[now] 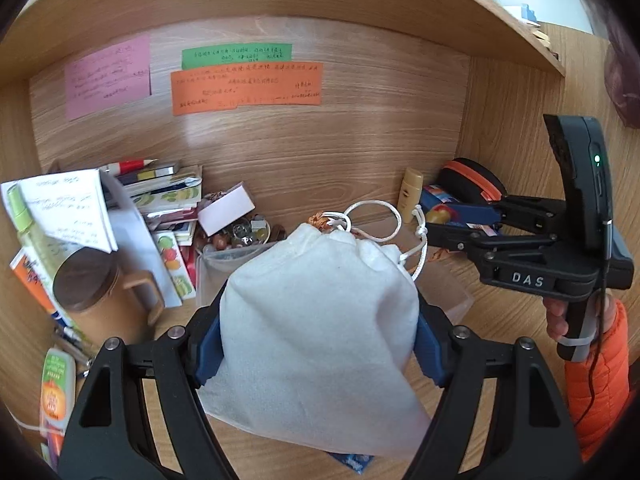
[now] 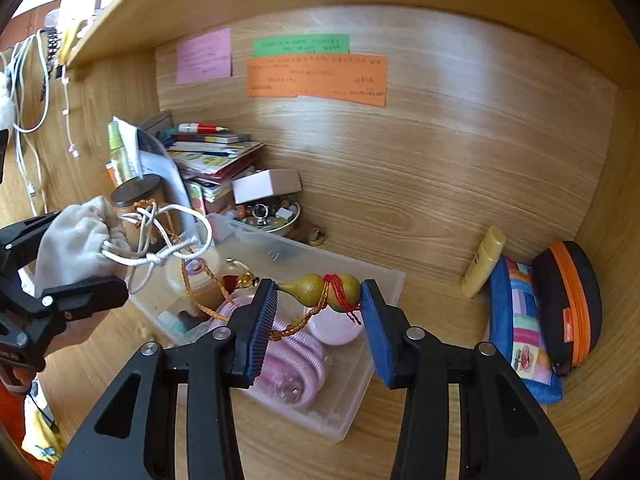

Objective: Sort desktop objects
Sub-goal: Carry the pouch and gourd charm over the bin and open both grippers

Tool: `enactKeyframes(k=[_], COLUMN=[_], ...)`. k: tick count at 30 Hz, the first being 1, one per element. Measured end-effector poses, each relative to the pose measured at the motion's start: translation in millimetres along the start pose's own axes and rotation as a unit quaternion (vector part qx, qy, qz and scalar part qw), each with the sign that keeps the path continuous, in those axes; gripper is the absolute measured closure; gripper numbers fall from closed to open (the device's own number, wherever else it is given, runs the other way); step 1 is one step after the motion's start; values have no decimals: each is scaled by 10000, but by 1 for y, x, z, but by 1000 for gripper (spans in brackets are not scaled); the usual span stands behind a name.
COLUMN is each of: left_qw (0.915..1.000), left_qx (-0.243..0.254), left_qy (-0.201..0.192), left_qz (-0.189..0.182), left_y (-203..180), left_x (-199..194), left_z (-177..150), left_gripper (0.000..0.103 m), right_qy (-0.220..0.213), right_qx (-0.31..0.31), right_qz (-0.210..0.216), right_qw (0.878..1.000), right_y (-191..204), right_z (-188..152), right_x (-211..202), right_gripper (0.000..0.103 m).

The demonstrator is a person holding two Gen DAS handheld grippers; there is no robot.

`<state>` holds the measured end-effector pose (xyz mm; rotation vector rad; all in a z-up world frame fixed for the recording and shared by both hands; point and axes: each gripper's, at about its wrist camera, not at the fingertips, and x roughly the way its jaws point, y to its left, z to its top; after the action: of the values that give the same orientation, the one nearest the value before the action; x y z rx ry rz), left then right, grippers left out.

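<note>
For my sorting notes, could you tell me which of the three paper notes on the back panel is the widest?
The orange note, lowest of the three; the green note and pink note are narrower.

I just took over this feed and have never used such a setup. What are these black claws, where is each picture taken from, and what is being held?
No robot here: a person holds a hand-operated claw in each hand, with a camera looking along its fingers. In the left camera's picture the left gripper clamps a white drawstring bag. In the right camera's picture the right gripper pinches a small yellow gourd tied with red thread; a braided orange cord runs from it towards the bag. Below sits a clear plastic box holding pink things. The wooden desk also carries a book pile, a brown lidded mug and colourful pouches.
</note>
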<state>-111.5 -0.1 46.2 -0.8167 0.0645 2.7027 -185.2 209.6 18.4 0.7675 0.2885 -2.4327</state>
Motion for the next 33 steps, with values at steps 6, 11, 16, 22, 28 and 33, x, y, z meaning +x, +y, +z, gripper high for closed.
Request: enactKeyframes(k=[6, 11, 16, 22, 28, 33], left_qw=[9995, 9989, 9973, 9952, 9928, 9925], left_qx=[-91, -105, -159, -123, -162, -75], left_qy=[259, 392, 592, 848, 1068, 1129], left_qz=[-136, -244, -404, -479, -517, -453], left_y=[11, 12, 14, 13, 11, 2], left_x=[31, 56, 82, 105, 127, 135], left_z=[12, 16, 20, 19, 17, 18], left_gripper=[26, 26, 26, 26, 26, 26], right_qy=[171, 369, 555, 718, 843, 837], right_qx=[-22, 12, 114, 113, 100, 8], right_qz=[-4, -57, -22, 2, 55, 69], right_qw=[9999, 9993, 9984, 9974, 9964, 9965], right_y=[-5, -11, -14, -17, -21, -19], right_z=[4, 6, 2, -11, -19, -19], right_x=[21, 43, 60, 69, 75, 74], right_gripper=[64, 64, 64, 64, 64, 64])
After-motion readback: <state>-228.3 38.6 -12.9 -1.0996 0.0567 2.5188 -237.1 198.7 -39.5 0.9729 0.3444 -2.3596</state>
